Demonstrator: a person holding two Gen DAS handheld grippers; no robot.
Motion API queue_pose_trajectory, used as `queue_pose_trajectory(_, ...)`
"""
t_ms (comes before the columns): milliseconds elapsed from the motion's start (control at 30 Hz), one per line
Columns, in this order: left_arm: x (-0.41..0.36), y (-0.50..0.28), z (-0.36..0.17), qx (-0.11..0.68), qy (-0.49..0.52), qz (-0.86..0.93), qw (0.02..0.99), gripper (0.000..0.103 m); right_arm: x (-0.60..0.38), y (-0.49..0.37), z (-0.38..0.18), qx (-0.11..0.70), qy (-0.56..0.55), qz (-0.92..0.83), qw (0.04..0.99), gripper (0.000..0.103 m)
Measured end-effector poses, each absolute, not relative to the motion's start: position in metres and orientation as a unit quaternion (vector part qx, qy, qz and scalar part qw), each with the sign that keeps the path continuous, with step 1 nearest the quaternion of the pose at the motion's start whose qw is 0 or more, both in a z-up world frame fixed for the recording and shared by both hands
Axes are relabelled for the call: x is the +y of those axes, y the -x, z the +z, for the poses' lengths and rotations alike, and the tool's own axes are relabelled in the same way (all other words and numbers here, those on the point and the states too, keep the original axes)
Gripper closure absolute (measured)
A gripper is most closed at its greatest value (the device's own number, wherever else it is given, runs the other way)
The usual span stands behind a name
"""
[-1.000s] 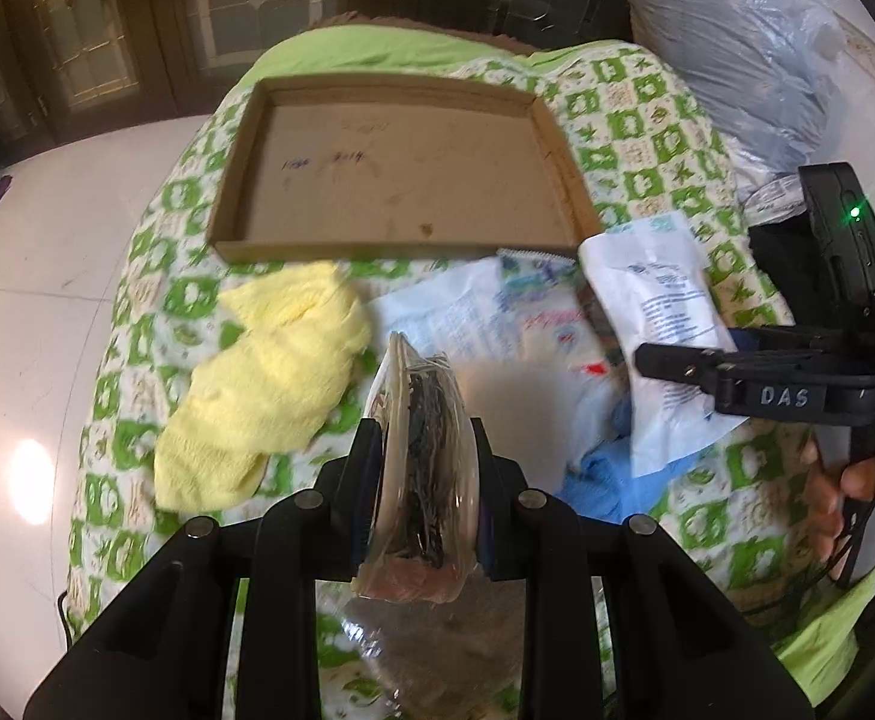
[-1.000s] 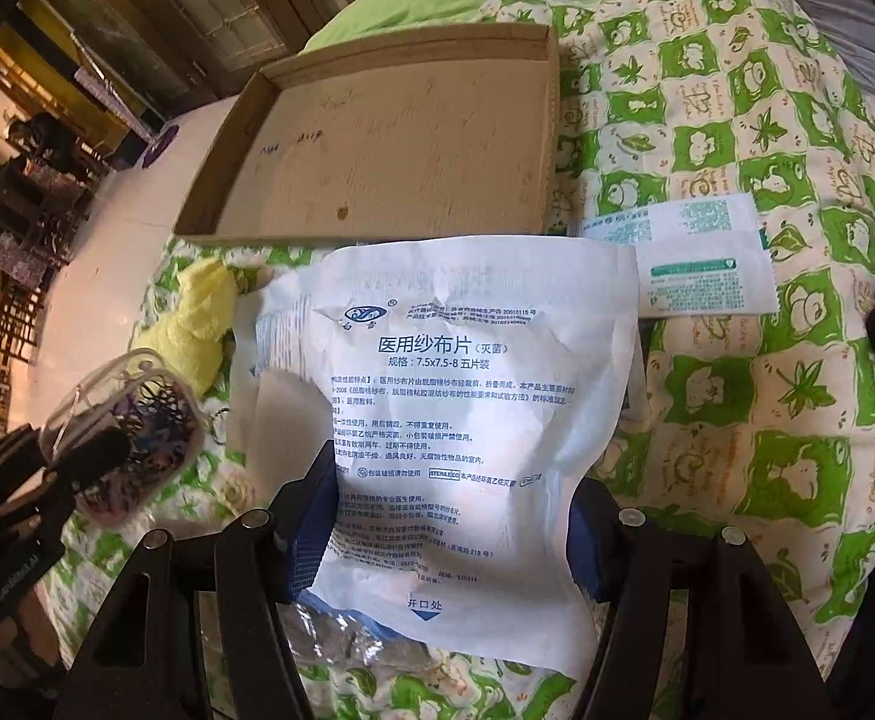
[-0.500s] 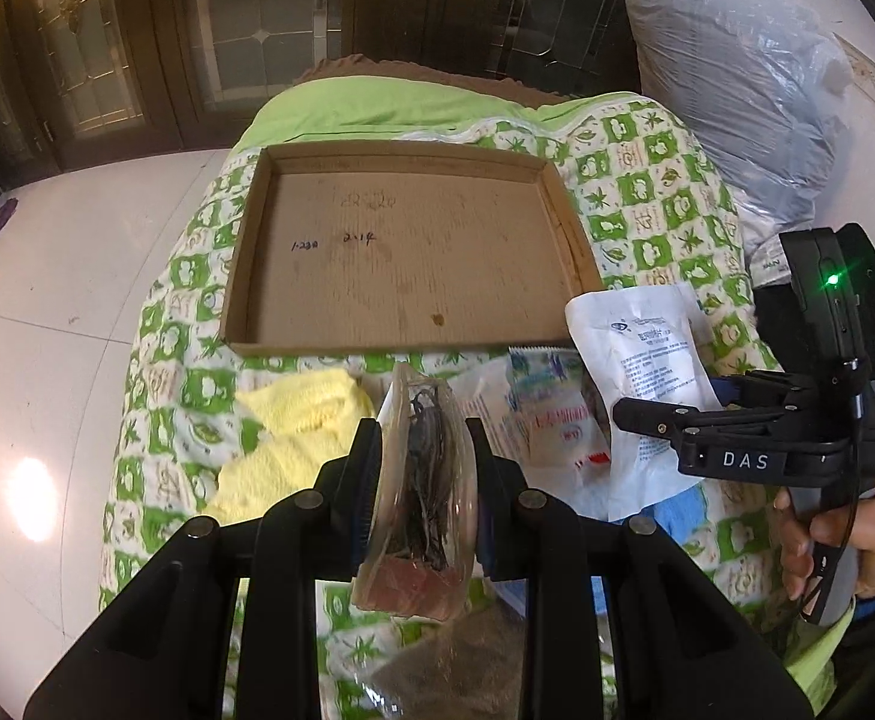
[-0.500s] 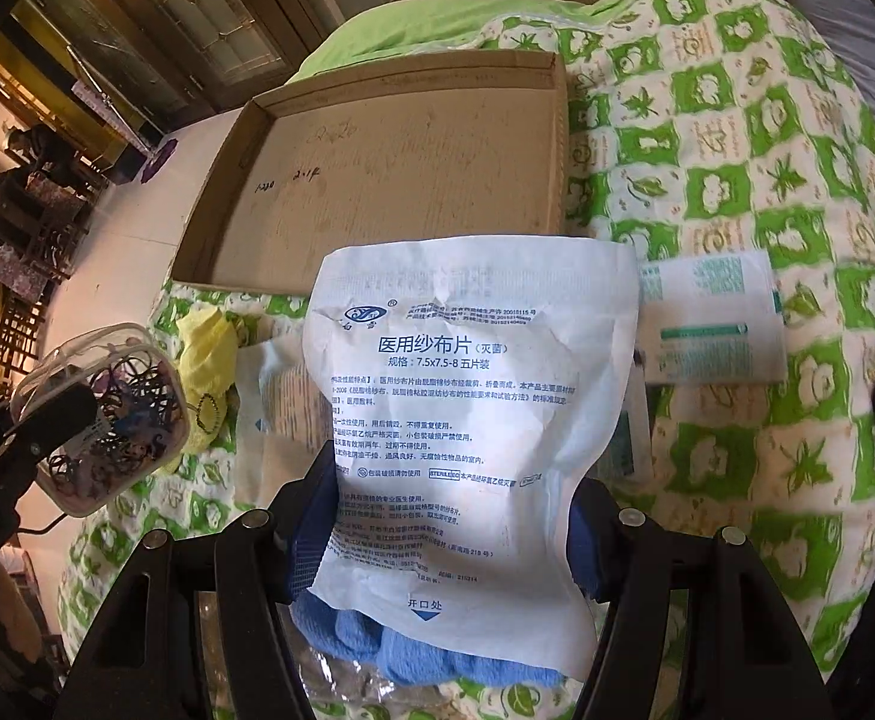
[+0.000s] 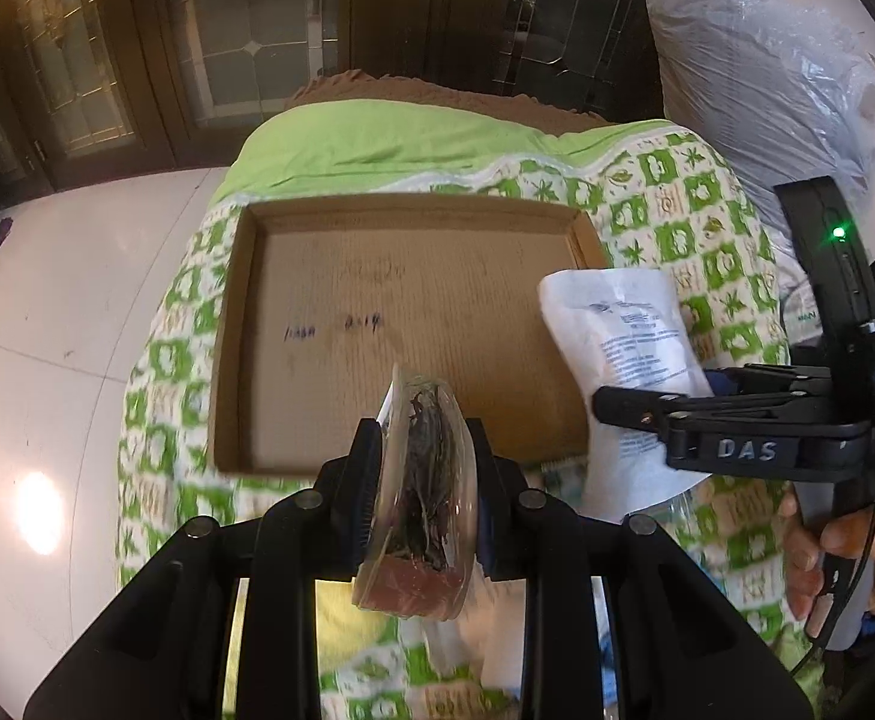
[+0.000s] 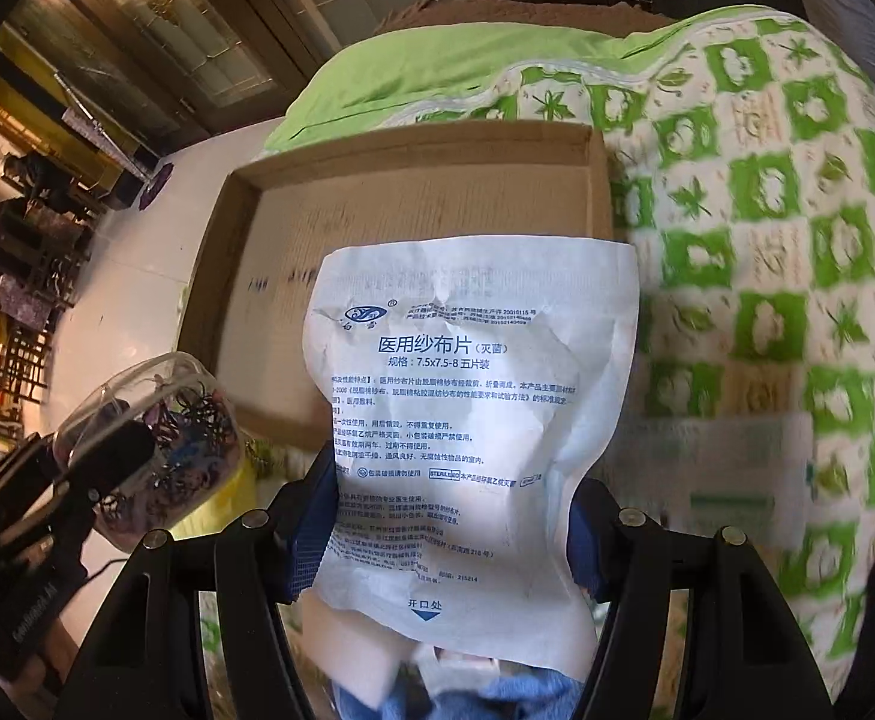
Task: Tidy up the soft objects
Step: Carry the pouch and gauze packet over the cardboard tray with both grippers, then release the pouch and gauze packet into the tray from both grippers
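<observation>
My left gripper (image 5: pixel 419 492) is shut on a clear plastic pouch of dark hair ties (image 5: pixel 422 498), held edge-on above the near rim of a shallow cardboard tray (image 5: pixel 401 324). My right gripper (image 6: pixel 455 516) is shut on a white gauze packet (image 6: pixel 473 420) printed with blue text, hanging over the tray's near right corner. In the left wrist view the gauze packet (image 5: pixel 623 354) and the right gripper (image 5: pixel 647 414) show at the right. The right wrist view has the hair tie pouch (image 6: pixel 161 444) in the left gripper (image 6: pixel 107 468) at the lower left. The cardboard tray (image 6: pixel 413 198) lies empty.
The tray sits on a green and white patterned cover (image 5: pixel 695 228). Under the right gripper lie a blue cloth (image 6: pixel 521 696) and a yellow cloth (image 6: pixel 221 510). A flat white packet (image 6: pixel 737 468) rests on the cover at right. A big plastic bag (image 5: pixel 755 78) stands at far right.
Both grippers moved forward toward the tray with their loads. The tray now fills more of each view, and the yellow cloth and loose packets have slipped below the left wrist view.
</observation>
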State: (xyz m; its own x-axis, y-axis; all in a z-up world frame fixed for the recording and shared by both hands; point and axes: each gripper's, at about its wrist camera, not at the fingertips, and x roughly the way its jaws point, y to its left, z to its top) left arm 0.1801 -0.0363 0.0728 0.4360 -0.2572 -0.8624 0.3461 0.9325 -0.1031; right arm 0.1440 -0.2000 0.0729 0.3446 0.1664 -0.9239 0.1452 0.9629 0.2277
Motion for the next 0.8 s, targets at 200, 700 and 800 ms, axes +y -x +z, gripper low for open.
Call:
queue_pose_trajectory(200, -0.050, -0.214, 0.066, 0.497, -0.039, -0.176, 0.849, 0.079, -0.201, -0.177, 0.050, 0.585, -0.137, -0.002, 0.800, 0.039)
queue_pose_trajectory(700, -0.043, -0.244, 0.020, 0.443, -0.043, -0.137, 0.885, 0.079, -0.184, -0.210, 0.014, 0.567, -0.117, -0.002, 0.816, 0.039)
queue_pose_trajectory(800, -0.041, -0.251, 0.015, 0.446, -0.057, -0.124, 0.884, 0.079, -0.179, -0.212, 0.010, 0.564, -0.116, -0.003, 0.818, 0.038)
